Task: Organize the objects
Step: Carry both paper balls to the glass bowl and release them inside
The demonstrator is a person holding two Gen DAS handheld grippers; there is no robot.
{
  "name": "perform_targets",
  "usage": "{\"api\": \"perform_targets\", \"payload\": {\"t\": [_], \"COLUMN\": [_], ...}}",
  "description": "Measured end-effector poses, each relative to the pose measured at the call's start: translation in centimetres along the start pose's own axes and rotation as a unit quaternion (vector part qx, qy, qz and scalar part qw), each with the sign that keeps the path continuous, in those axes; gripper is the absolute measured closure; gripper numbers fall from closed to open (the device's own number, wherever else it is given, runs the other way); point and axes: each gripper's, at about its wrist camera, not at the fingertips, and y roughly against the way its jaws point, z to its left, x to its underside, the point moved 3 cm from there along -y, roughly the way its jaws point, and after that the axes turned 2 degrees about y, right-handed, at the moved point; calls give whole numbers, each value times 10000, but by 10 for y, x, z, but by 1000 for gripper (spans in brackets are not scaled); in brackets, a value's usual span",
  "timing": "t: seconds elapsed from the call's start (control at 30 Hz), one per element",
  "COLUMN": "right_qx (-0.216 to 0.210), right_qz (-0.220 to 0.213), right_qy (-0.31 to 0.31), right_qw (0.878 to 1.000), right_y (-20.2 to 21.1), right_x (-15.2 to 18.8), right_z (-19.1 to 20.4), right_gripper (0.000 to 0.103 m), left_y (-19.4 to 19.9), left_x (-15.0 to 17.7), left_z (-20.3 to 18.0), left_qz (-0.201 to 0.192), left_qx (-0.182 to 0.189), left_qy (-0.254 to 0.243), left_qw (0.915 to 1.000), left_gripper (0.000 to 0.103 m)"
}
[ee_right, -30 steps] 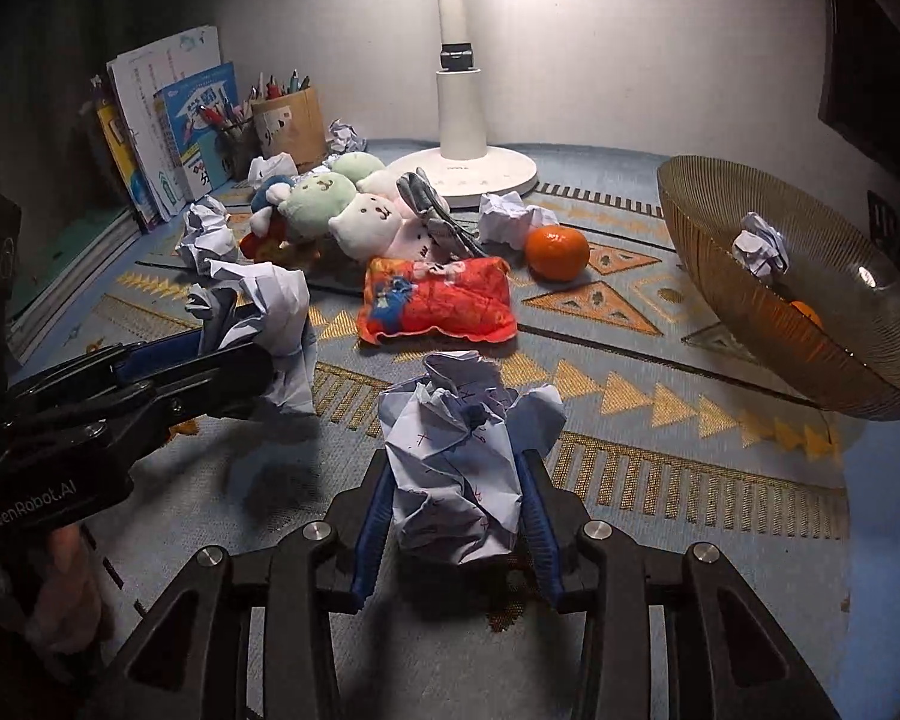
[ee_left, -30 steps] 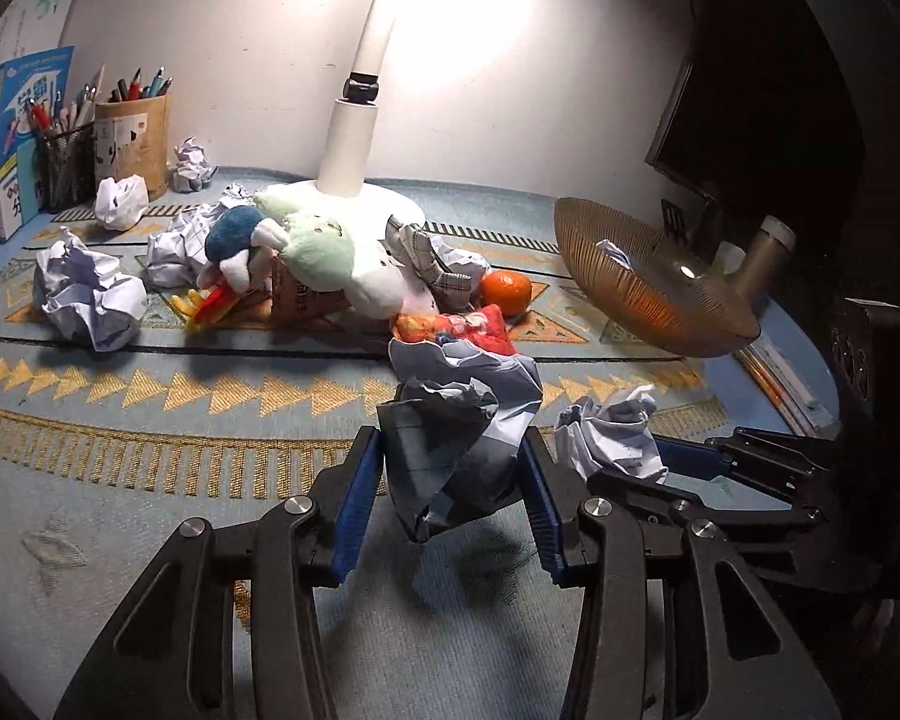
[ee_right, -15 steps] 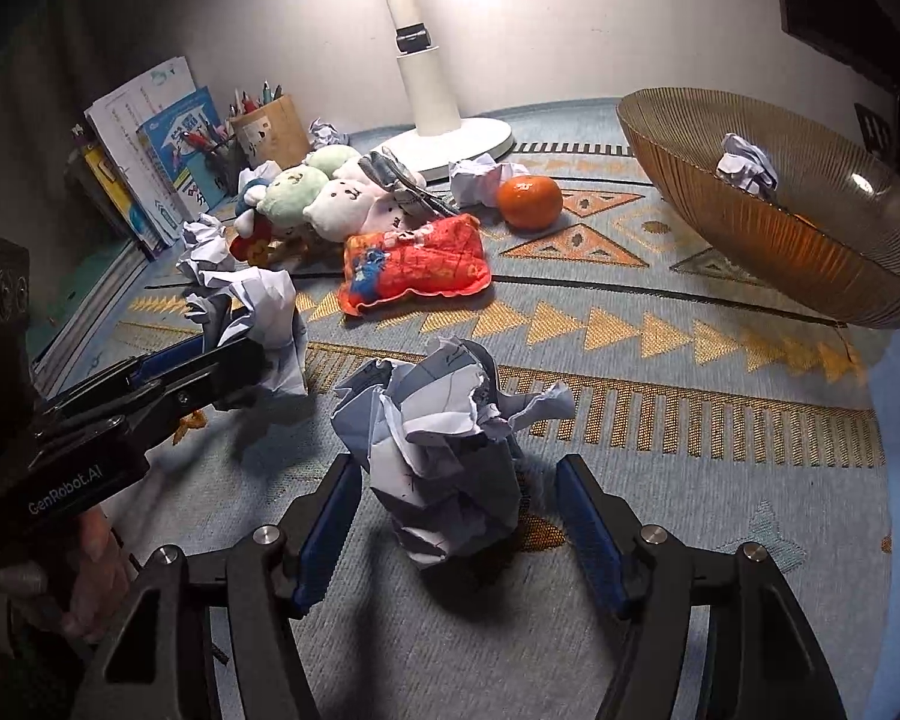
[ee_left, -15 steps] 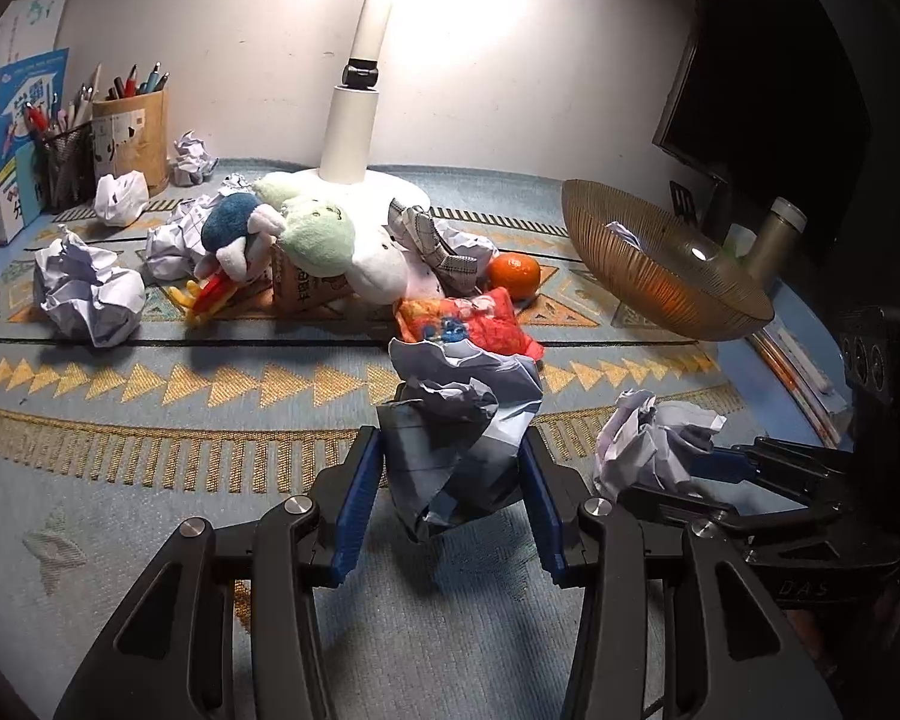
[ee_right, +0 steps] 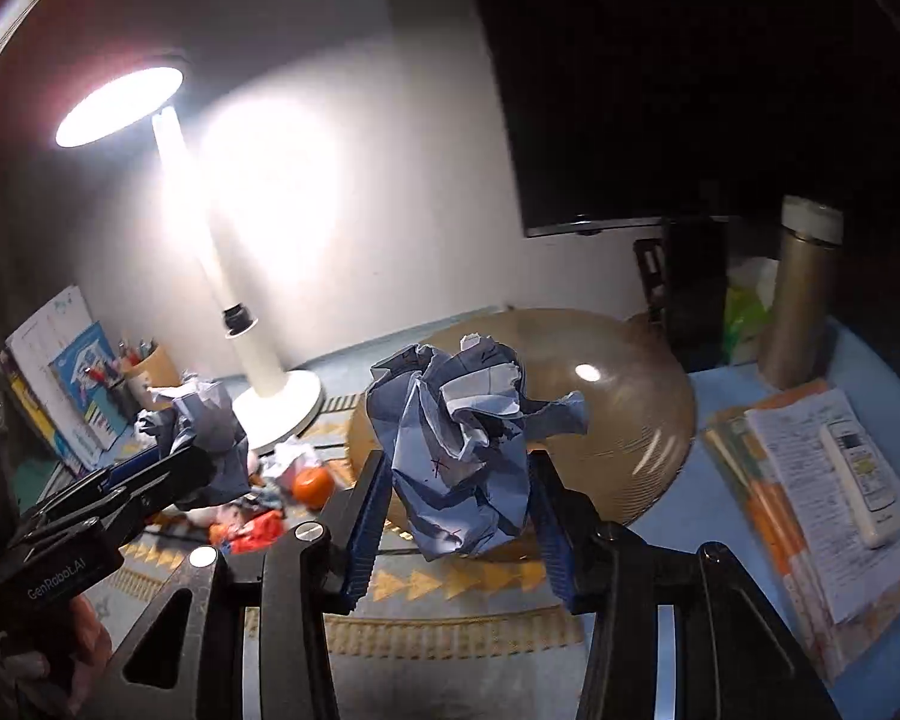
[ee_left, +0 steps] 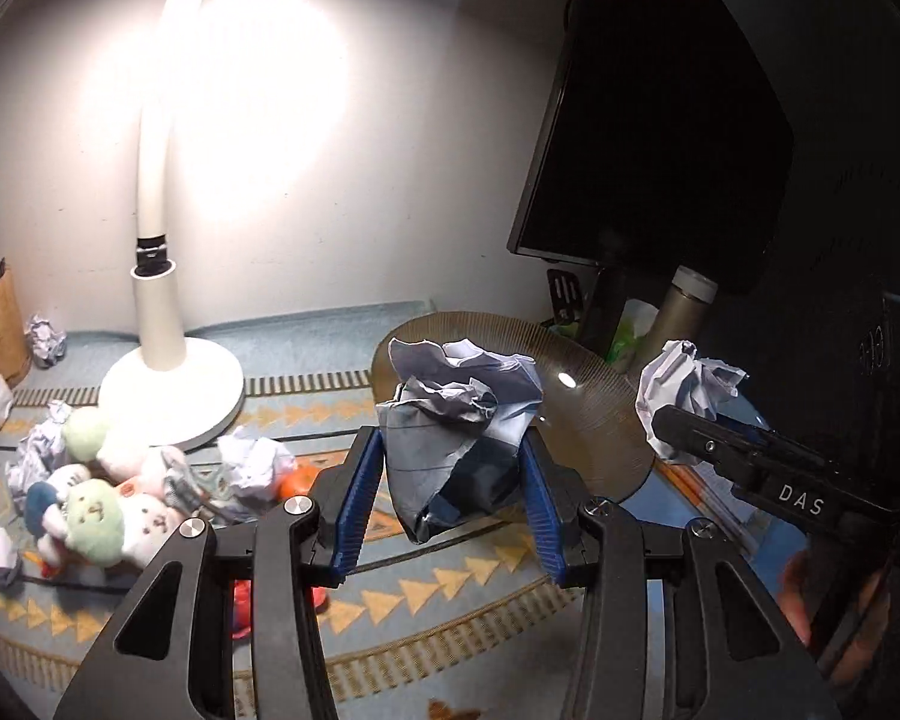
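Left gripper (ee_left: 453, 480) clenched on a paper wad (ee_left: 459, 438), held off the surface with its long axis roughly upright, narrow end down, in front of the amber bowl (ee_left: 594, 414). Right gripper (ee_right: 456, 516), jaws just closed in, grasping a second wad (ee_right: 456, 450), also upright and lifted before the bowl. Below at left, plush toys (ee_left: 99, 510), an orange (ee_right: 313, 485) and loose wads on the patterned surface (ee_left: 462, 576).
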Motion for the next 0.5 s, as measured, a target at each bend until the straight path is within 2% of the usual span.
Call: {"api": "perform_targets", "payload": {"t": [0.1, 0.17, 0.2, 0.23, 0.27, 0.3, 0.37, 0.5], "right_qx": [191, 263, 254, 214, 183, 254, 503, 385], "right_qz": [247, 405, 463, 496, 491, 467, 426, 465], "right_qy": [-335, -381, -391, -405, -392, -361, -309, -383], "right_qw": [9990, 9981, 9978, 9977, 9979, 9979, 9973, 9974], "right_y": [-20, -33, -38, -42, -45, -46, -47, -42], "right_x": [-9, -11, -10, -9, -9, -7, -4, 5], "right_z": [-28, -36, -40, -43, -44, -46, -52, -55], "right_gripper": [58, 58, 56, 54, 45, 37, 36, 36], "left_y": [-32, -50, -58, -65, -70, -70, -67, -43], "left_x": [-8, -11, -12, -13, -13, -12, -7, 2], "left_z": [-14, -20, -22, -22, -21, -19, -16, -2], "left_qz": [132, 200, 270, 346, 380, 347, 355, 278], "left_qx": [170, 99, 88, 111, 103, 79, 99, 33], "left_qy": [80, 64, 84, 122, 173, 224, 231, 319], "left_qw": [9997, 9997, 9996, 9993, 9991, 9991, 9991, 9991], "left_gripper": [60, 50, 49, 37, 19, 16, 16, 16]}}
